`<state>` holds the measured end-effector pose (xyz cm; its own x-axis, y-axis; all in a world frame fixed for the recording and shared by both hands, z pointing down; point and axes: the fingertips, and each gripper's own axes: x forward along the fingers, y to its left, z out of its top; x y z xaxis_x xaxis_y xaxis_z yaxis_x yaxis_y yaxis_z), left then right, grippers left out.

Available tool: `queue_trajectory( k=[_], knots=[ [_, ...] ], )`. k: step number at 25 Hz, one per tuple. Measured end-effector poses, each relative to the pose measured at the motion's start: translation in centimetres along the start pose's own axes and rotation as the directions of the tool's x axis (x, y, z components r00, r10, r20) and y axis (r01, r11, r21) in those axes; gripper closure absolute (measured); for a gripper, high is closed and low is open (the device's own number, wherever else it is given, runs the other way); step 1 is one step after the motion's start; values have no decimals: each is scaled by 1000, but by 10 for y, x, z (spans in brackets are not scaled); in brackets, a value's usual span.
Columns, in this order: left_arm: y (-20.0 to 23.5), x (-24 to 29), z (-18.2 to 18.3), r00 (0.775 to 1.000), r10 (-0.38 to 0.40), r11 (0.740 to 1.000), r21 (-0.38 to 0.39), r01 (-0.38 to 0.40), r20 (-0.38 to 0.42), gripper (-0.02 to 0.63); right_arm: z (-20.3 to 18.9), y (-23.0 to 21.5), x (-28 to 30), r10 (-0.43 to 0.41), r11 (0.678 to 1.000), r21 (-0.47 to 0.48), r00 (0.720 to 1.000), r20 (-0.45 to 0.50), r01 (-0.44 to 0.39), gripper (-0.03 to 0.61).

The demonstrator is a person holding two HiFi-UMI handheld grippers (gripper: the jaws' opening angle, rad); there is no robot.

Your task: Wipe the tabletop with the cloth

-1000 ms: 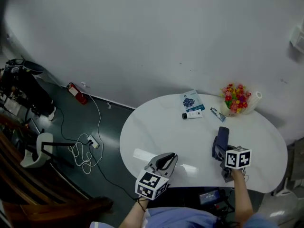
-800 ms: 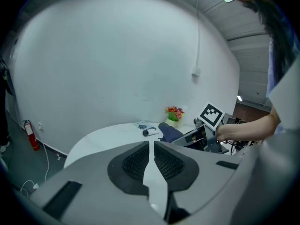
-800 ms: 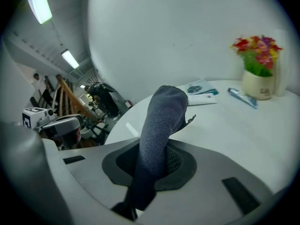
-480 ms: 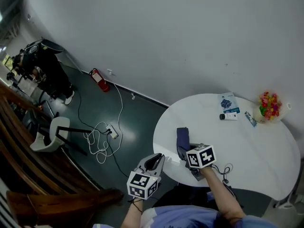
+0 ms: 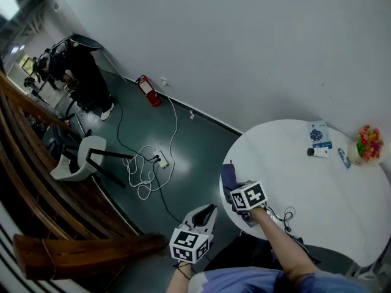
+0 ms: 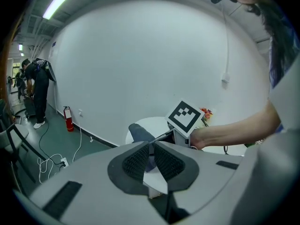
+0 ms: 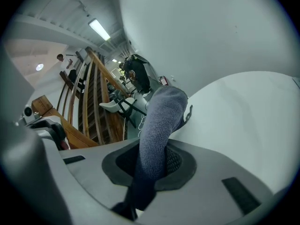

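A blue-grey cloth (image 5: pixel 229 177) lies at the left edge of the round white table (image 5: pixel 305 182), and my right gripper (image 5: pixel 236 187) is shut on it. In the right gripper view the cloth (image 7: pixel 159 121) runs up from between the jaws and droops onto the tabletop (image 7: pixel 243 116). My left gripper (image 5: pixel 208 212) hangs off the table, over the dark floor, shut with nothing in it. In the left gripper view its pads (image 6: pixel 140 159) meet, and beyond them the cloth (image 6: pixel 139 132) and the right gripper's marker cube (image 6: pixel 184 117) show.
At the table's far right stand a flower vase (image 5: pixel 368 144), a booklet (image 5: pixel 317 133) and a tube (image 5: pixel 317 152). A thin cable (image 5: pixel 284 214) lies near my right arm. On the floor are a white chair (image 5: pixel 79 160), a power strip with cord (image 5: pixel 149 163), a fire extinguisher (image 5: pixel 146 89) and a wooden railing (image 5: pixel 61 212).
My right gripper has dragged the cloth leftward from the table's front right to its left edge. The left gripper has gone from above the table's front edge to over the floor.
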<state>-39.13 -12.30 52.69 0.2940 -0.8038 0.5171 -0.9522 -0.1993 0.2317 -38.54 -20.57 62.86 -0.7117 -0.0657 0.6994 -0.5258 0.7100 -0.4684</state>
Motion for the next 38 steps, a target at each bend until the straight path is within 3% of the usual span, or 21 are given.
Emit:
queue_trajectory(
  k=[9,15,21,29,34,38],
  knots=[
    [-45,34,0,992,-120,991,47,122,-36,577,-44,-66,-38,-133,989,63,990,-35,135,518],
    [-113,73,16,969,-240,961,125,247,-65,577,-77,-124,-100,-219,966,143,976,-3,217,518],
    [-197,110,23,936,-336,917,191,351,-105,577,-126,-185,-178,-304,925,246,952,23,289,518],
    [-334,149,12,880,-447,852,223,474,-161,577,-210,-256,-293,-401,866,340,916,29,368,517],
    [-425,163,1,837,-513,802,242,547,-190,577,-274,-299,-372,-468,812,405,884,20,421,518],
    [-492,167,-10,799,-569,771,214,600,-195,577,-328,-326,-432,-514,764,463,858,13,450,518]
  ],
)
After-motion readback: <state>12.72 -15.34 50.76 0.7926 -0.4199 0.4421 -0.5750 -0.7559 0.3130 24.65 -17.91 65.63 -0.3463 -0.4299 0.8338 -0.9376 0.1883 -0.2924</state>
